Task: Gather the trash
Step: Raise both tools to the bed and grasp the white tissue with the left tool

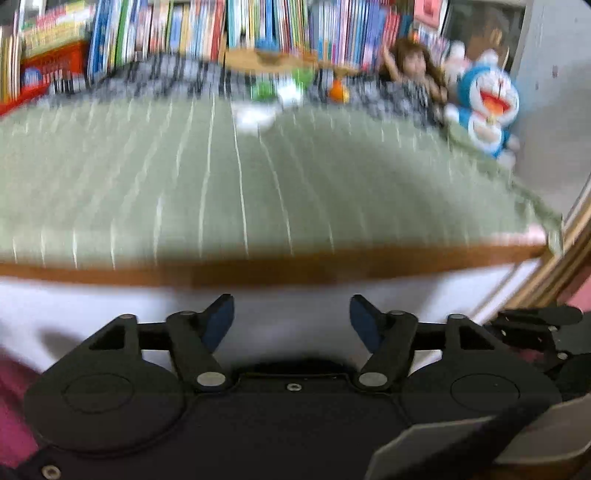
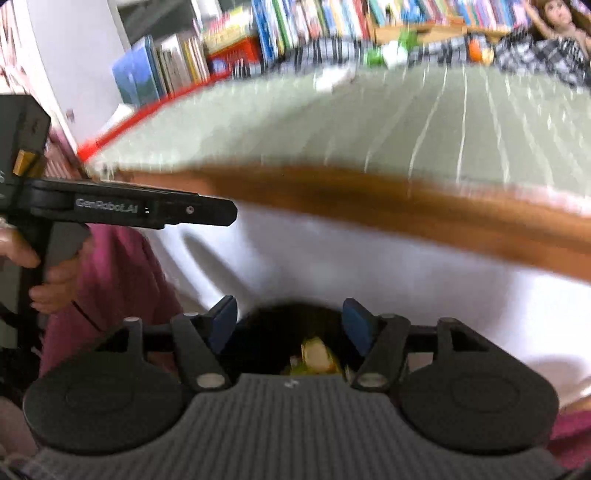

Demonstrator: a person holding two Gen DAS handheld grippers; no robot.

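Two grippers, left gripper [image 1: 291, 312] and right gripper [image 2: 289, 314], fingers apart

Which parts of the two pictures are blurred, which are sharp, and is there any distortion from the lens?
Left wrist view: the green mat and books are smeared by motion, while the left tool is sharp; the wooden edge bows from the fisheye lens. Right wrist view: same smear on the mat and books; the right tool is sharp, and the dark opening below it is dim.
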